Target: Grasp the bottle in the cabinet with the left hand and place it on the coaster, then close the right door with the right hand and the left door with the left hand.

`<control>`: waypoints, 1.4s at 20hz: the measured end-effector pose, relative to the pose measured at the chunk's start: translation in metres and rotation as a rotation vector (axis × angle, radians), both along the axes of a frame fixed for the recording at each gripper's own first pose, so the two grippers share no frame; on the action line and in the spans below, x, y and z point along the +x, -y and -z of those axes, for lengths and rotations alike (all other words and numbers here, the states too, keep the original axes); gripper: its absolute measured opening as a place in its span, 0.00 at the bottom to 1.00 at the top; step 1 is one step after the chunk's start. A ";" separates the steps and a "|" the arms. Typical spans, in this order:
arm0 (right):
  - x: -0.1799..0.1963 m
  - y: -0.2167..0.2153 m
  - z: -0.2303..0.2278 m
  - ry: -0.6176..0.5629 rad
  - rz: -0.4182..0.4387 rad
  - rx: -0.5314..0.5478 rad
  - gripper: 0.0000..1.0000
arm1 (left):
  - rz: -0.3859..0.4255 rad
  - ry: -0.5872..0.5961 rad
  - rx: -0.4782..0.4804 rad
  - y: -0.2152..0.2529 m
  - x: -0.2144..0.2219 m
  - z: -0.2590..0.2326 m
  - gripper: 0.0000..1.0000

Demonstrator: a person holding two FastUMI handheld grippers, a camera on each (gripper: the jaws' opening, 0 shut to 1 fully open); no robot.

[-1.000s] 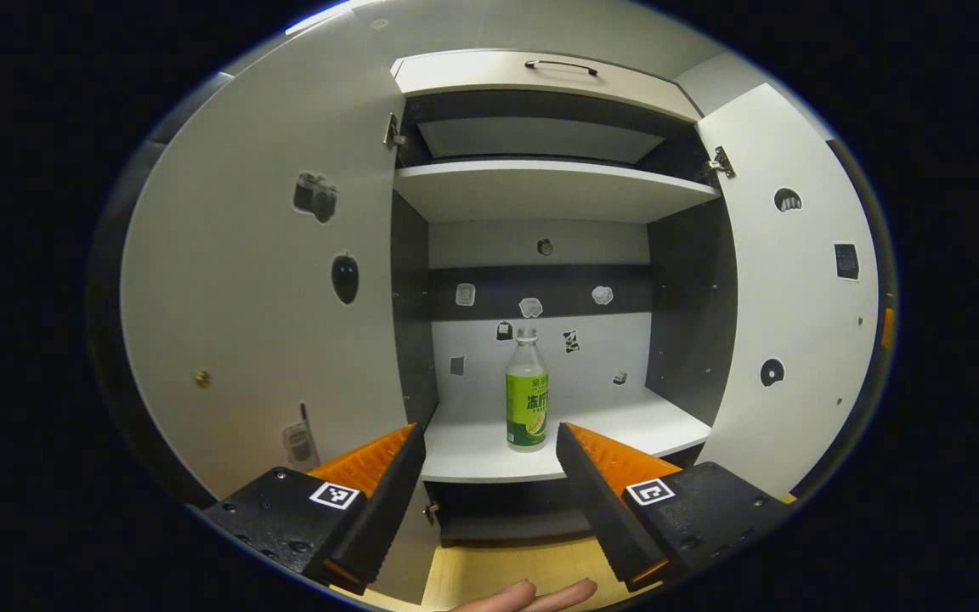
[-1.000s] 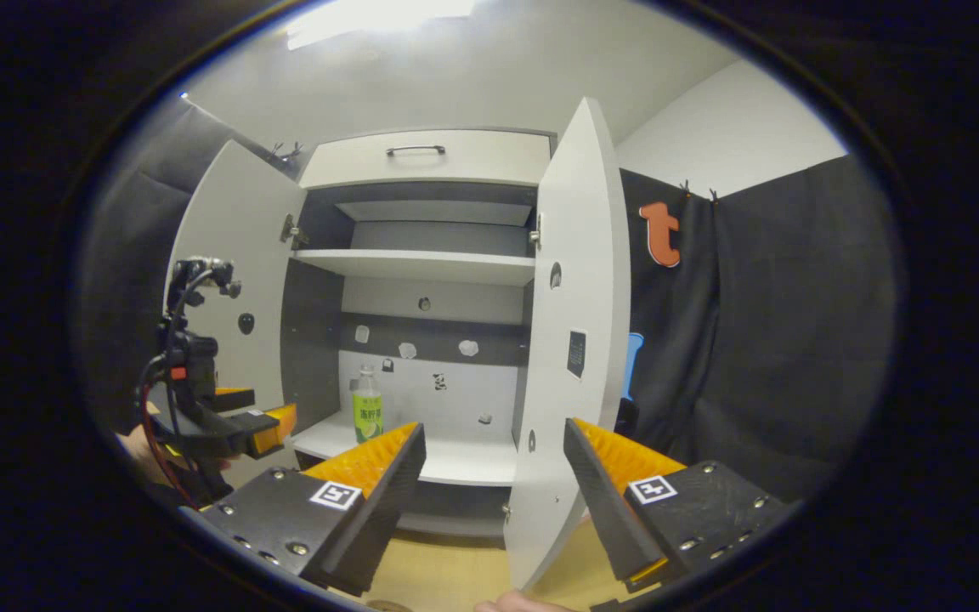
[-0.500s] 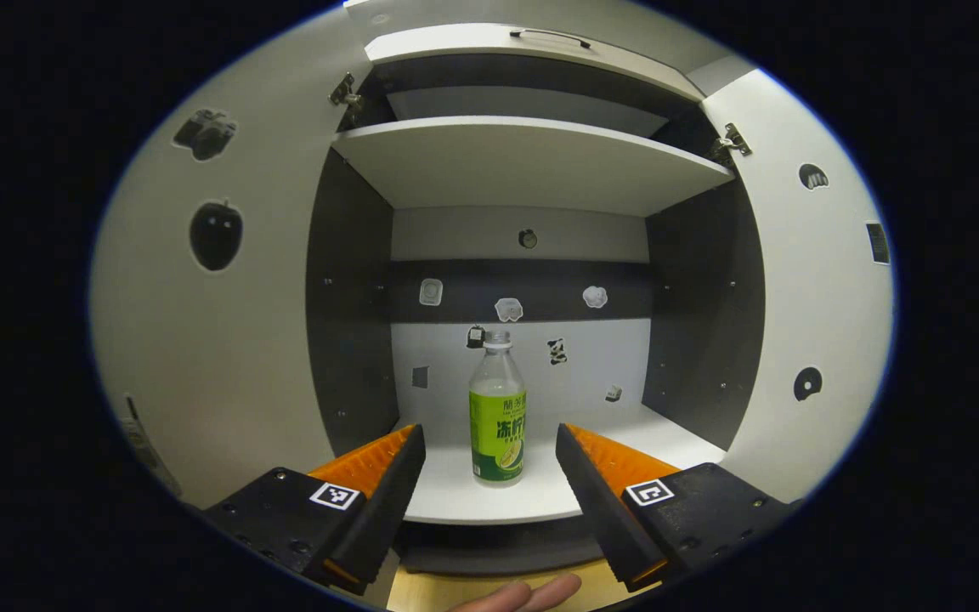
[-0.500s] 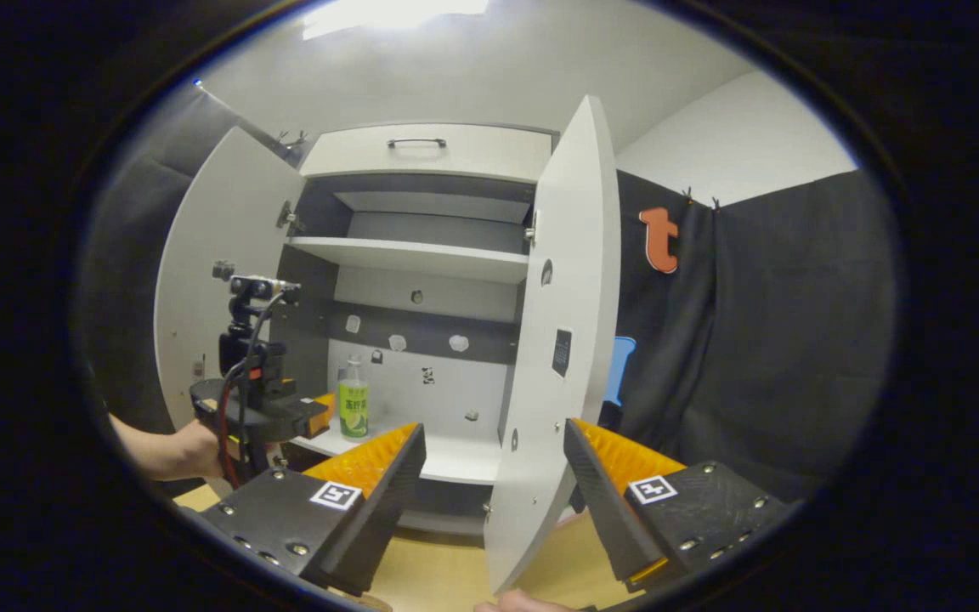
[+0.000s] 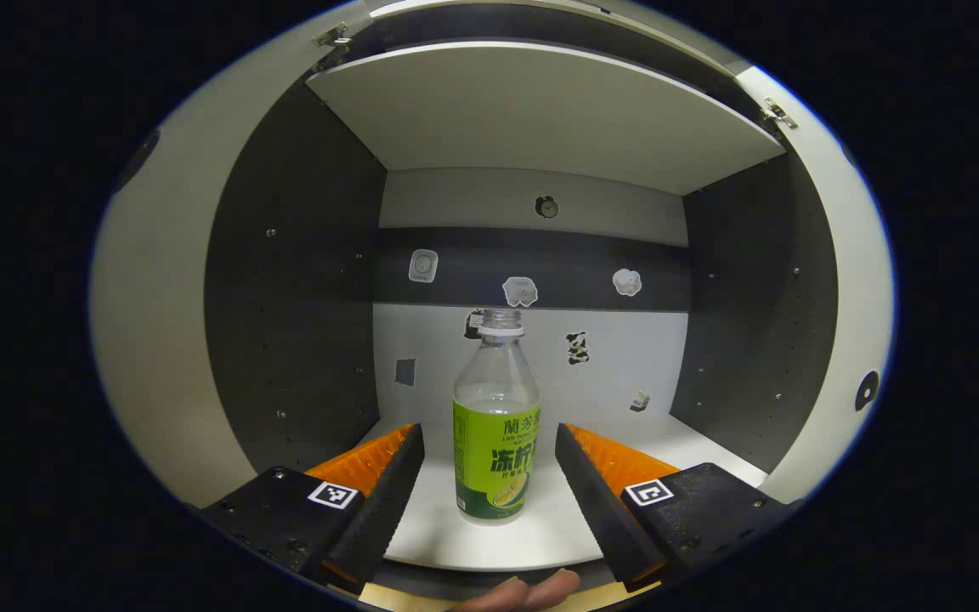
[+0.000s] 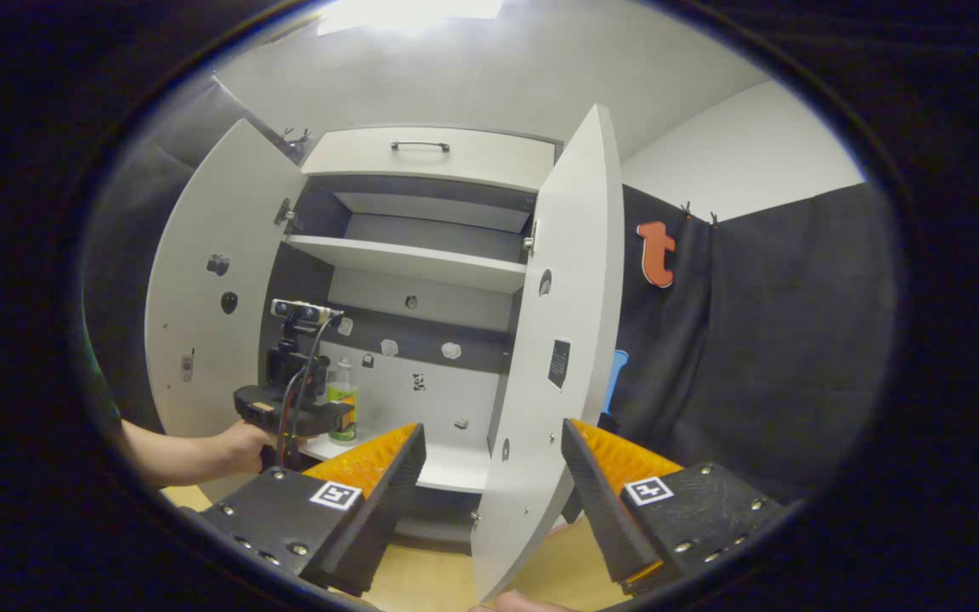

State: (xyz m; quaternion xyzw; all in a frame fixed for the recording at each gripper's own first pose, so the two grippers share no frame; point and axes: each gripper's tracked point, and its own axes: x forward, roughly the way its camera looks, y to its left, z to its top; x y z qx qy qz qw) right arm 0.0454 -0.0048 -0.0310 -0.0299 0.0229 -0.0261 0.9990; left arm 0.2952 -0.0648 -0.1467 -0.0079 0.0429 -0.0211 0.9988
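The left tool (image 5: 489,472) is held wide open, with nothing gripped. The bottle (image 5: 496,425) is seen upright between its two fingers (image 5: 379,493), apart from both, slightly left of the midline. The bottle is stood on the white shelf (image 5: 625,442) of the cabinet, near the front edge. Behind the bottle, small stickers (image 5: 521,291) are spread over the back wall. Above, the underside of an upper shelf (image 5: 540,119) is seen. Fingertips of the holding hand (image 5: 523,591) are seen below the tool.

The right tool (image 6: 494,484) is likewise held wide open and empty. Just ahead of it, between its fingers, the edge of the open right door (image 6: 557,357) is seen, untouched. Farther off to its left, the left tool (image 6: 319,416) is seen at the cabinet's shelf, held by a hand (image 6: 239,442), with the bottle (image 6: 342,408) just beyond it. The left door (image 6: 209,323) is swung open farther left. A wooden surface (image 6: 430,578) is seen below the right tool.
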 end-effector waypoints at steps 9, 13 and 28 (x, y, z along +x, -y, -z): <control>-0.010 0.001 0.007 -0.016 0.009 -0.050 0.96 | 0.008 -0.020 0.010 0.005 0.038 0.004 0.98; -0.021 0.003 0.005 -0.013 0.017 -0.049 0.94 | 0.026 -0.020 0.017 0.008 0.041 -0.002 0.88; -0.077 0.002 0.000 -0.016 -0.008 0.035 0.96 | 0.138 0.000 0.003 0.019 -0.090 -0.035 0.79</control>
